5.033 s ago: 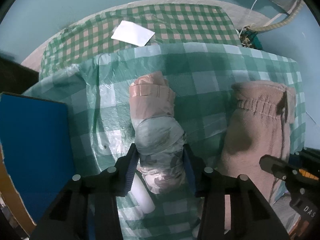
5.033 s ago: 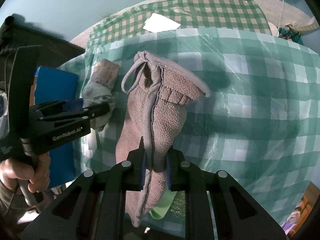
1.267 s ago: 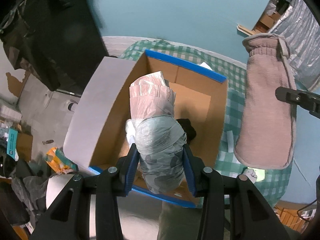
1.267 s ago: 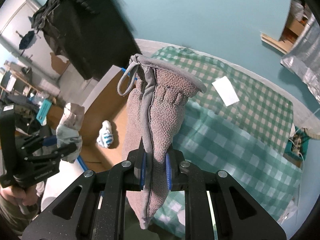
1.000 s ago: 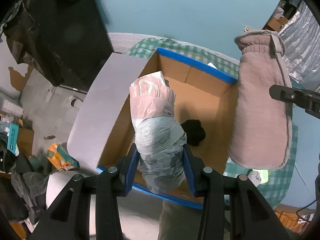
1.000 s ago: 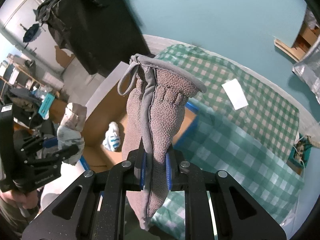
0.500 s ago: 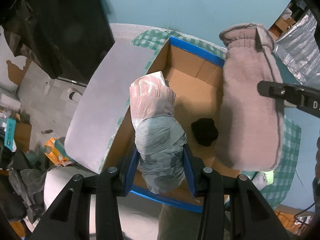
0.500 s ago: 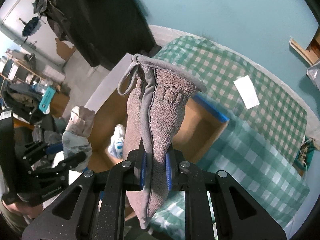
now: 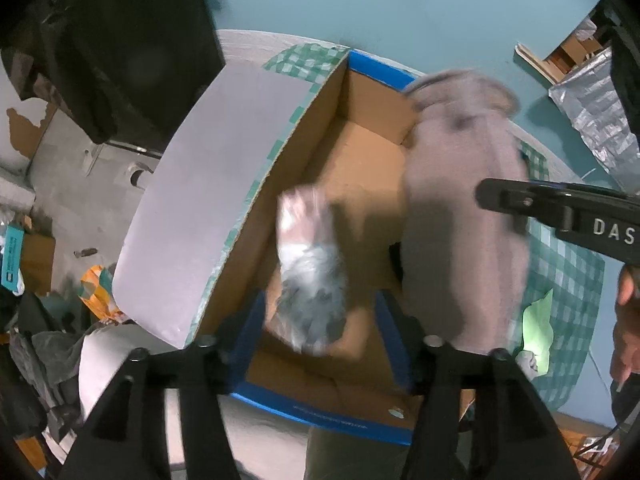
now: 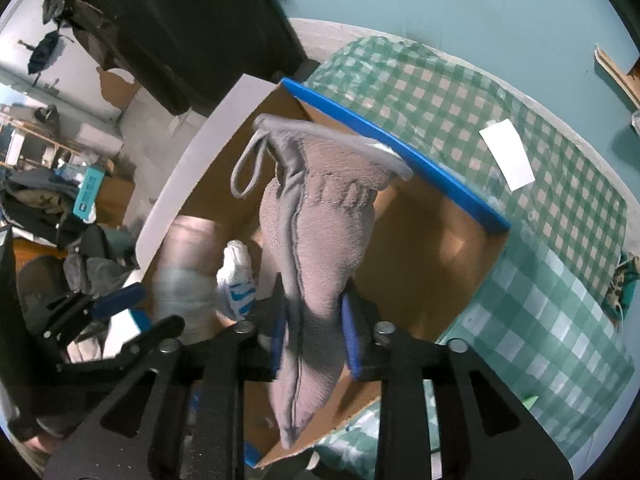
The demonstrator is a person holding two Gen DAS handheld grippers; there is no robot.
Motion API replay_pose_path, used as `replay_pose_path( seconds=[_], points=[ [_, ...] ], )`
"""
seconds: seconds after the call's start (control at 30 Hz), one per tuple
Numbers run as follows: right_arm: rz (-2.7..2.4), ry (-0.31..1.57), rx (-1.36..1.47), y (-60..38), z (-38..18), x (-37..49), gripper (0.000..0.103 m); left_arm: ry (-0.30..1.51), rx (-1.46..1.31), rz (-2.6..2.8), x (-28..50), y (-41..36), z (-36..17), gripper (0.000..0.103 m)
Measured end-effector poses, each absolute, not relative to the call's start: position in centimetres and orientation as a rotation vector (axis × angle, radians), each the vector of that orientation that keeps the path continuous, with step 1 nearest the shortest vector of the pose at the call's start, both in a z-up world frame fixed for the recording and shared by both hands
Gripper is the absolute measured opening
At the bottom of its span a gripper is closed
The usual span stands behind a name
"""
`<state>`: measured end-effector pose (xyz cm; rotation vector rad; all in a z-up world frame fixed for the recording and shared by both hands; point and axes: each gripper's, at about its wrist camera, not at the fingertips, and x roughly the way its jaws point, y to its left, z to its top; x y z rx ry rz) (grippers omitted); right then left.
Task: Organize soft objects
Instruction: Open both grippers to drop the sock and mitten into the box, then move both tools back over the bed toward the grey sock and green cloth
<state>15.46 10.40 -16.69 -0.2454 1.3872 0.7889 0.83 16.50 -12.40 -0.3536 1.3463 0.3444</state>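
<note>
An open cardboard box (image 9: 360, 152) with a blue rim stands below both grippers; it also shows in the right wrist view (image 10: 440, 248). My left gripper (image 9: 320, 316) is open, and the plastic-wrapped bundle (image 9: 310, 268) is blurred between its spread fingers, dropping into the box. In the right wrist view the bundle (image 10: 184, 268) hangs over the box's left side. My right gripper (image 10: 312, 332) has its jaws spread apart, and the brown fleece mitten (image 10: 320, 232) is slipping down between them over the box. The mitten (image 9: 460, 208) is blurred in the left wrist view.
A white and blue sock (image 10: 238, 276) lies on the box floor. A green checked tablecloth (image 10: 540, 280) covers the table to the right, with a white paper (image 10: 506, 154) on it. A dark cabinet (image 10: 180, 20) and floor clutter (image 9: 40, 320) lie to the left.
Both grippers have opened over the box. The wrapped bundle and the mitten have come loose and are falling. Before that, both grippers carried them from the table to above the box.
</note>
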Motion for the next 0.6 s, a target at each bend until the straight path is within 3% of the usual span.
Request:
replay_pose_path(
  seconds=[0.03,0.1,0.13,0.6],
  points=[
    [0.787,1.387,-0.241,10.4,-16.7,15.4,0.035,1.341,-0.346,0.341,0.8,16.4,-12.3,0.065],
    [0.785,1.378,-0.233,10.4,-16.5,15.3,0.052,1.338,-0.331,0.332,0.8,16.1,-12.1,0.070],
    [0.785,1.370,-0.233,10.4,-16.3,15.1,0.053,1.336,-0.327,0.331,0.8,16.0,-12.1,0.070],
    [0.740,1.322,-0.237,8.0,-14.5,14.4,0.060,1.317,-0.306,0.305,0.7,14.9,-11.0,0.071]
  ],
)
